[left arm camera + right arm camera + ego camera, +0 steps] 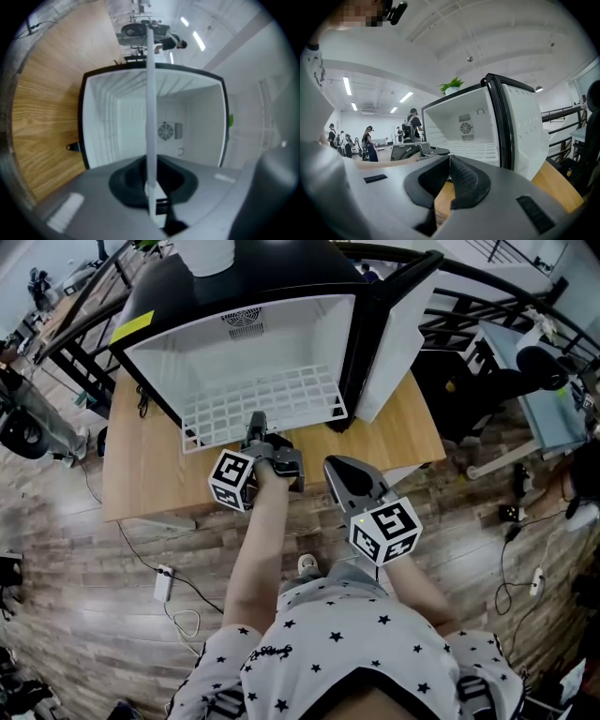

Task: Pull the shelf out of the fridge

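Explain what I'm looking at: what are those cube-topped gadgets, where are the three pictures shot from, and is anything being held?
There is no robot here. A person holds a hand-worked gripper in each hand, and the marker cubes are part of those grippers. The head view comes from a camera on the person's head, looking down. The other two cameras ride on the grippers and look along their fingers. On the wooden table stands a small fridge with its door open. The left gripper has its fingers closed on the front edge of the white wire shelf; its own view shows that shelf edge-on. The right gripper hangs beside it, fingers together, holding nothing.
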`<state>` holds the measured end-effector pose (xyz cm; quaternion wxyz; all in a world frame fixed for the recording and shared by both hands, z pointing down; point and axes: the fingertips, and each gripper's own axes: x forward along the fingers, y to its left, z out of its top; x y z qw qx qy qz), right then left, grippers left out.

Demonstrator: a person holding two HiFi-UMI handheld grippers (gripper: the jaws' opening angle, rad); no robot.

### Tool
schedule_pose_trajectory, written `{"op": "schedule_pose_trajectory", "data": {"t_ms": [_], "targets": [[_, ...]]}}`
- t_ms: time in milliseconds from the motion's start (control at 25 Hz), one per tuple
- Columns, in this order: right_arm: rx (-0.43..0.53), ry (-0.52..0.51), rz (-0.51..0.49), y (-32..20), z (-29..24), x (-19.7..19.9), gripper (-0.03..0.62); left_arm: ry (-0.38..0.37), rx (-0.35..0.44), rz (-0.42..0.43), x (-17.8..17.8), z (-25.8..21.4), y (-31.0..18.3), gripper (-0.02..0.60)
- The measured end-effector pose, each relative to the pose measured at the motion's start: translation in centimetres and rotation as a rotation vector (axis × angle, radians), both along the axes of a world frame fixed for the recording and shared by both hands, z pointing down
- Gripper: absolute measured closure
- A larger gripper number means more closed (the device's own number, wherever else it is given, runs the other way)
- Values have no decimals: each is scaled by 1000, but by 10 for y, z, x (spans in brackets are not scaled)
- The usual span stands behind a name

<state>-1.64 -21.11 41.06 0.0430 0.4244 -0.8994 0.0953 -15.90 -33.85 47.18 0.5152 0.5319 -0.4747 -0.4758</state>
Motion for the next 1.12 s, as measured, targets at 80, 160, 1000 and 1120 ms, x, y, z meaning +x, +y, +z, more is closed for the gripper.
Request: {"op": "schedule_pose_trajectory", "data": {"t_ms": [80,160,1000,1120], "targets": [[-2,3,-5,3,0,2,572,2,-1,-3,0,0,2,551],[-3,6,-12,6,-1,3,574,4,-4,-8,1,0,5,551],[5,6,-29,34,-9,15,572,30,-5,-3,1,-3,34,551],[10,1,-29,37,-12,18,572,28,-11,0,3,-3,42,551]]}}
